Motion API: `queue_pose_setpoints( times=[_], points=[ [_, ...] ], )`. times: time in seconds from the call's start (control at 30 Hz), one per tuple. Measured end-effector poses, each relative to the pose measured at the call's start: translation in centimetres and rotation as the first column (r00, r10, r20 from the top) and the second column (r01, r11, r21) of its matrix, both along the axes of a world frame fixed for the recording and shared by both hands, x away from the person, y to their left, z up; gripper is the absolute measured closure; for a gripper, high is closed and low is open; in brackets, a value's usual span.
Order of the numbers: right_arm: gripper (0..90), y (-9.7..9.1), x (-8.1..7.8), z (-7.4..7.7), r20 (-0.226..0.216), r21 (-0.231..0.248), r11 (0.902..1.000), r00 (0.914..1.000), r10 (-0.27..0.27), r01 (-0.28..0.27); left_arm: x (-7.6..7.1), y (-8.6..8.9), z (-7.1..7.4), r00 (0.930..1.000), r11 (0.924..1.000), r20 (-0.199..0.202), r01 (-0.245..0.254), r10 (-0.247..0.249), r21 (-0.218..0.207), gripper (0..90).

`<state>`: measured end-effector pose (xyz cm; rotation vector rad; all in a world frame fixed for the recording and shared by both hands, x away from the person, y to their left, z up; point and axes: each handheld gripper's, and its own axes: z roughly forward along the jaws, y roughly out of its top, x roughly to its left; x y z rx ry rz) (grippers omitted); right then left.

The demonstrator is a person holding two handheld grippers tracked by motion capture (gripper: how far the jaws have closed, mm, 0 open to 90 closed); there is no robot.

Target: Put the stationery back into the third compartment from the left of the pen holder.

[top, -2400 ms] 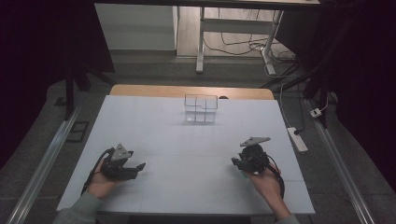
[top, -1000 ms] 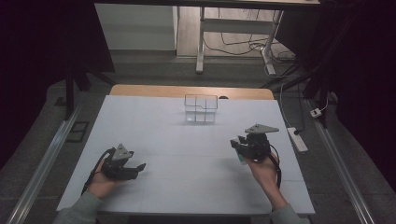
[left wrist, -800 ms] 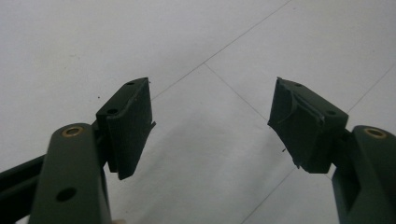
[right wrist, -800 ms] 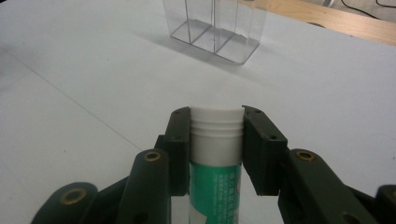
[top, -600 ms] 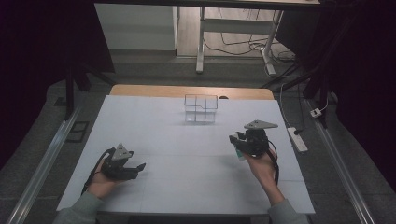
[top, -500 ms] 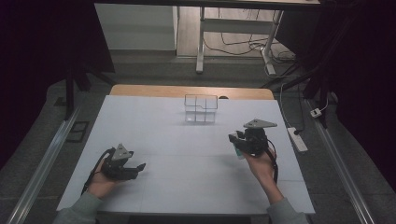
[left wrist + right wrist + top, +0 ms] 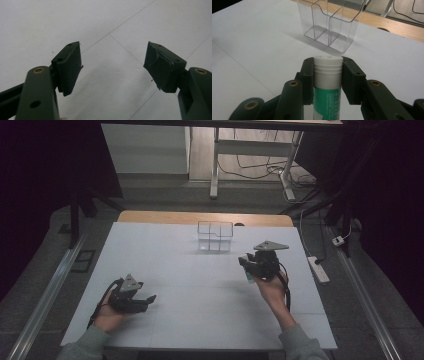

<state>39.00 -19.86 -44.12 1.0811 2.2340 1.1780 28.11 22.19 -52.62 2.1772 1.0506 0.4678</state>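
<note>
My right gripper (image 7: 328, 72) is shut on a green tube with a white ribbed cap (image 7: 327, 67), held between both pads and pointing toward a clear plastic organizer (image 7: 328, 23) with several compartments. From above, the right gripper (image 7: 248, 265) hangs over the white table, to the right of and nearer than the organizer (image 7: 215, 236), with the tube's green end (image 7: 249, 278) showing below the hand. My left gripper (image 7: 146, 299) rests at the front left; its jaws (image 7: 112, 66) stand open over the bare white table with nothing between them.
The white table (image 7: 175, 270) has a wooden strip (image 7: 150, 216) along its far edge. A white power strip (image 7: 318, 269) lies on the floor beyond the right edge, and metal rails (image 7: 47, 295) run along both sides. Desk legs and cables stand behind the table.
My right gripper has lifted off the table with the tube and moved away from the person, toward the organizer. The left gripper has stayed where it was.
</note>
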Motion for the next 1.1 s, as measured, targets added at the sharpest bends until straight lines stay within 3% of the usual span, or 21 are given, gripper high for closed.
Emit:
queue_pose_setpoints(
  times=[0.53, 0.67, 1.1],
  points=[
    [64.1, 2.6, 3.2, 1.6, 0.057, 0.050, 0.9987, 0.9983, -0.011, 0.008, 0.0, 0.0, 0.0, 1.0000, 1.0000, 0.001, 0.007, -0.007, -0.007, 29.4],
    [64.1, 2.7, 4.3, 2.0, 0.050, 0.086, 0.9961, 0.9985, -0.025, 0.021, 0.0, 0.0, 0.0, 0.9999, 0.9999, 0.003, 0.010, -0.010, -0.006, 29.4],
    [64.1, 3.1, 7.3, 3.1, 0.067, 0.114, 0.9911, 0.9948, -0.076, 0.069, 0.0, 0.0, 0.0, 0.9999, 0.9999, 0.002, 0.015, -0.015, -0.006, 29.5]
  ],
)
